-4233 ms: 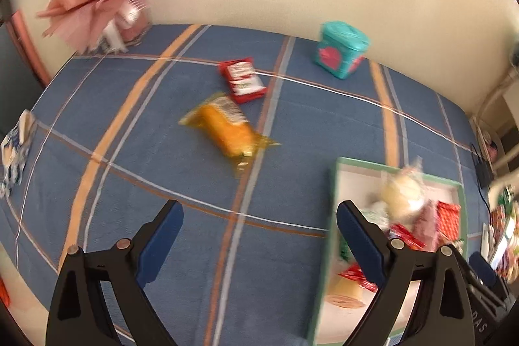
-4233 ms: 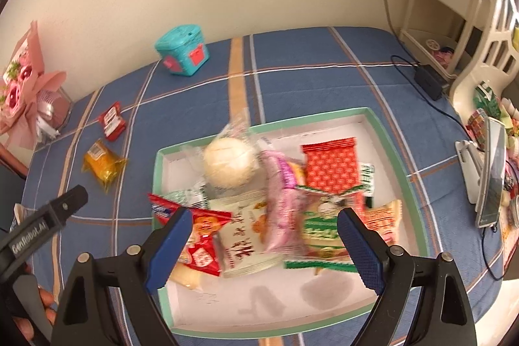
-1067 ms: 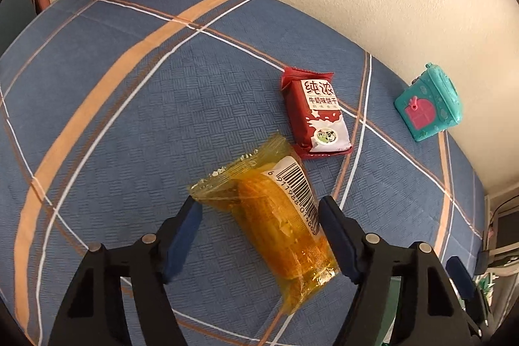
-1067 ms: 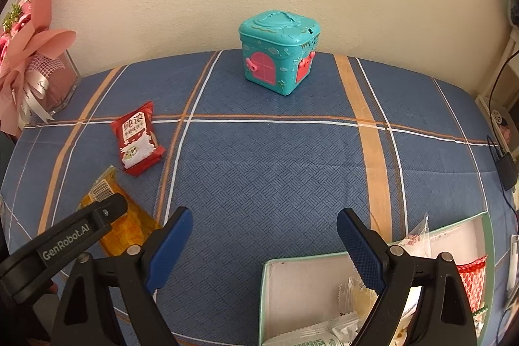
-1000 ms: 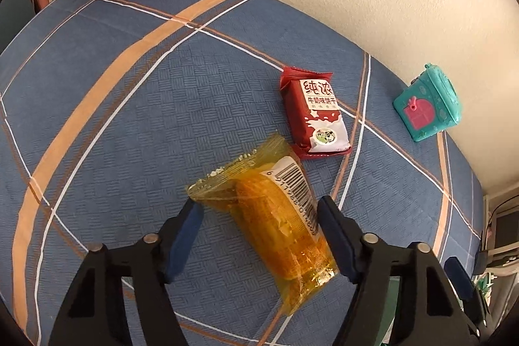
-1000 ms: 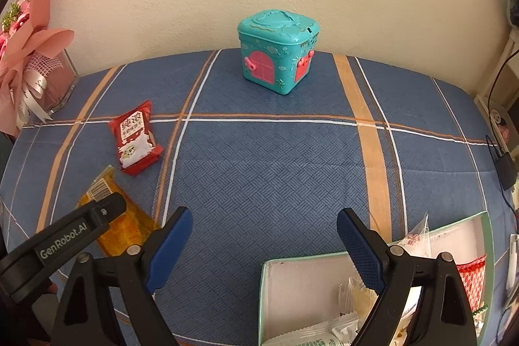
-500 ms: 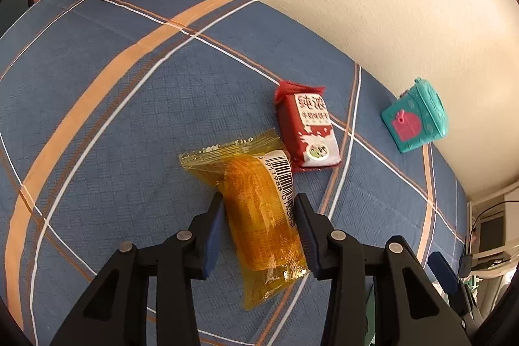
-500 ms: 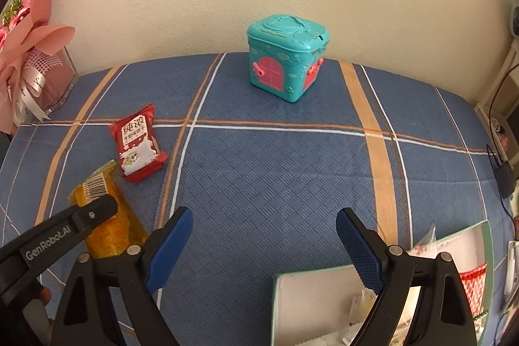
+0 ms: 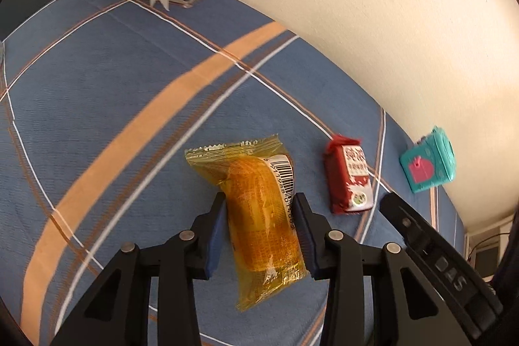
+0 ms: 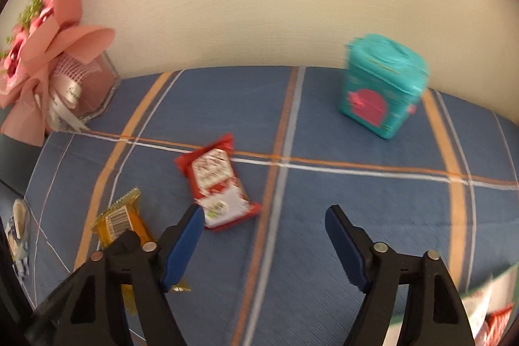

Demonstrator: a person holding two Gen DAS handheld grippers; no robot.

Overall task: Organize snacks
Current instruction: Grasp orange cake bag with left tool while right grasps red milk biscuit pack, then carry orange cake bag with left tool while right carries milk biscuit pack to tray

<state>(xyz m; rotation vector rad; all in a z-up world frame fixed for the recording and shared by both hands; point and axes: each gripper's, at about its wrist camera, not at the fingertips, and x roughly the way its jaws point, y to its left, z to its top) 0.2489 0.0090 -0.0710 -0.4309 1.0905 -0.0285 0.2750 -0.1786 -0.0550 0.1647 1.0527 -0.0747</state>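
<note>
A yellow cake packet [image 9: 246, 164] lies on the blue plaid cloth, and my left gripper [image 9: 260, 203] is shut on its middle, both blue pads pressed into the wrapper. A red-and-white snack packet [image 9: 352, 179] lies just to its right. In the right wrist view that red packet [image 10: 217, 180] sits just ahead of my right gripper [image 10: 264, 211], beyond its left finger. The right jaws are closing with only bare cloth between them. The yellow packet [image 10: 121, 221] shows at lower left, partly hidden behind the left gripper's black body.
A teal toy box [image 10: 382, 86] stands near the wall at the back right. A pink bouquet [image 10: 42, 67] in a clear holder fills the back left corner. A corner of the green-rimmed snack tray [image 10: 486, 294] peeks in at lower right.
The left jaws closed onto the yellow packet. My right gripper swung left toward the red packet, its jaws narrowed, and the tray slid almost out of its view.
</note>
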